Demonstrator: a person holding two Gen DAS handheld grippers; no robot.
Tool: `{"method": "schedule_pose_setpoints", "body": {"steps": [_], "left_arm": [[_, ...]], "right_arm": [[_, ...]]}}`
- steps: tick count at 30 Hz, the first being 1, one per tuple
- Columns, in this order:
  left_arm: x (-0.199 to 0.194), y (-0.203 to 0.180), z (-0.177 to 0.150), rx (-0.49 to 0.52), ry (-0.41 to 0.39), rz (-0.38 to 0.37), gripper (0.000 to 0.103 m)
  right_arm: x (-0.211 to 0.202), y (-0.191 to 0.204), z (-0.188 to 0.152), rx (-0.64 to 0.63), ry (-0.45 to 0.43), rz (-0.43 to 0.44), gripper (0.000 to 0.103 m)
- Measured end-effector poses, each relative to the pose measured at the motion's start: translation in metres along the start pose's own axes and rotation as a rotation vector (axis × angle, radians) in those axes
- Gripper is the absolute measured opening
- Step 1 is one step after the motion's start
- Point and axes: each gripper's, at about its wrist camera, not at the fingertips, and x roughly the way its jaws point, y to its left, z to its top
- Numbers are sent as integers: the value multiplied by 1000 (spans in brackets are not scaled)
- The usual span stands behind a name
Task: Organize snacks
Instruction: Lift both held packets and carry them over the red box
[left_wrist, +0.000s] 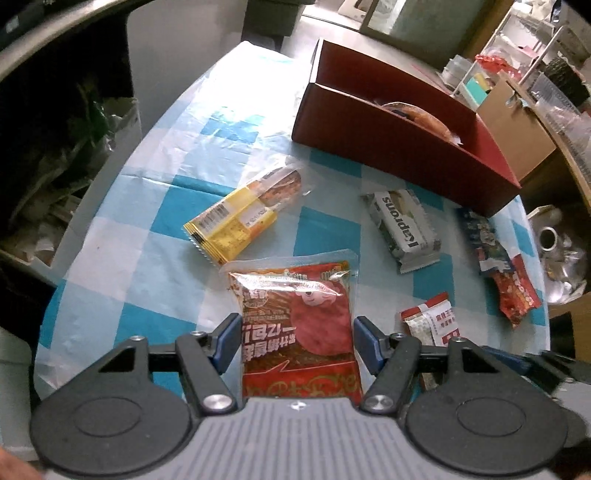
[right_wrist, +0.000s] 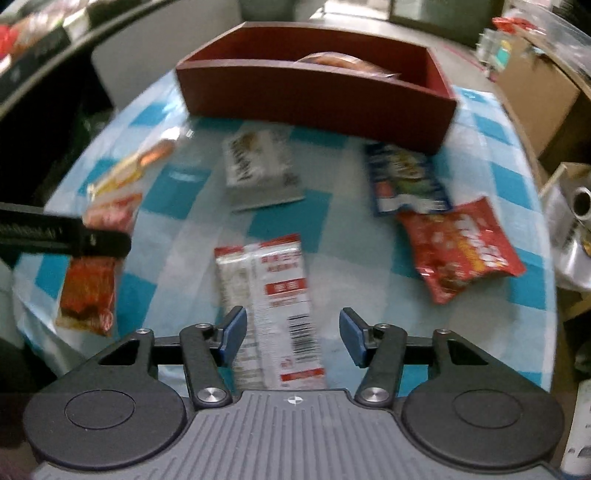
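A red spicy-snack packet (left_wrist: 295, 325) sits between the blue pads of my left gripper (left_wrist: 295, 341), which is shut on its two side edges. The right wrist view shows that packet (right_wrist: 86, 291) hanging under the left gripper's dark finger (right_wrist: 92, 240) at the left. My right gripper (right_wrist: 291, 332) is open over a white-and-red packet (right_wrist: 273, 295); its left pad is at the packet's edge and its right pad stands apart from it. The dark red wooden box (left_wrist: 388, 147) (right_wrist: 314, 99) stands at the back with one orange packet (left_wrist: 421, 116) inside.
On the blue-and-white checked tablecloth (left_wrist: 147, 258) lie a yellow packet (left_wrist: 236, 218), a white Kaprons packet (left_wrist: 402, 225) (right_wrist: 258, 166), a blue packet (right_wrist: 406, 181) and a red bag (right_wrist: 461, 251). Cardboard boxes and shelves crowd the right side beyond the table edge.
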Motion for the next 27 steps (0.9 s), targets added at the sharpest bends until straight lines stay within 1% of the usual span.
{"method": "schedule_pose_setpoints", "body": {"steps": [1, 3, 5, 7, 8, 9, 11, 14, 18, 27], "left_arm": [[0, 2, 0, 2, 5, -7, 59], [2, 4, -1, 3, 16, -19, 59], [1, 6, -1, 4, 21, -23, 59], [1, 6, -2, 13, 28, -25, 59], [2, 6, -2, 14, 31, -21, 59], [3, 6, -2, 12, 34, -19, 59], [5, 4, -1, 9, 47, -30, 59], [6, 0, -3, 23, 51, -38, 59], [2, -1, -3, 31, 36, -46, 59], [-2, -10, 6, 56, -8, -18, 59]], "right_arm": [[6, 5, 1, -21, 15, 0, 65], [17, 14, 2, -52, 39, 4, 72], [18, 19, 2, -69, 23, -9, 74], [17, 17, 0, -55, 22, -2, 72], [16, 15, -1, -51, 18, 0, 68], [14, 13, -3, -42, 14, -2, 61], [11, 10, -4, -23, 13, -1, 57], [9, 12, -6, -24, 15, 3, 54], [2, 15, -1, -8, -21, 41, 52], [-16, 2, 11, 91, -108, 60, 52]]}}
